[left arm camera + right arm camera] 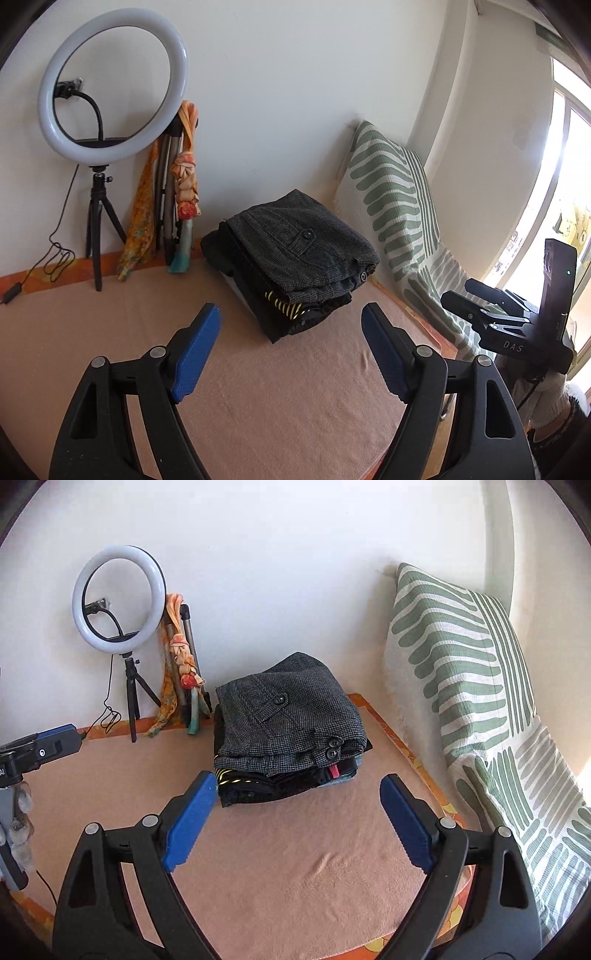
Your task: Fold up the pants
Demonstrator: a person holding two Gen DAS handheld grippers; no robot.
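Where the peach blanket (295, 867) covers the bed, folded grey pants (288, 716) top a clothes stack near the far wall, beside the striped cushion (461, 664); left gripper (291, 354) and right gripper (295, 823) hover wide open, empty

Cloth, plastic and a little metal before my jaws

My left gripper (291, 321) and right gripper (298, 794) have matt black plastic arms, ribbed blue pads and dull metal rivets. The grey pants (284, 723) are coarse woven cloth with glossy buttons. The peach blanket (295, 867) looks soft and napped; the ring light (110, 85) is smooth white plastic.
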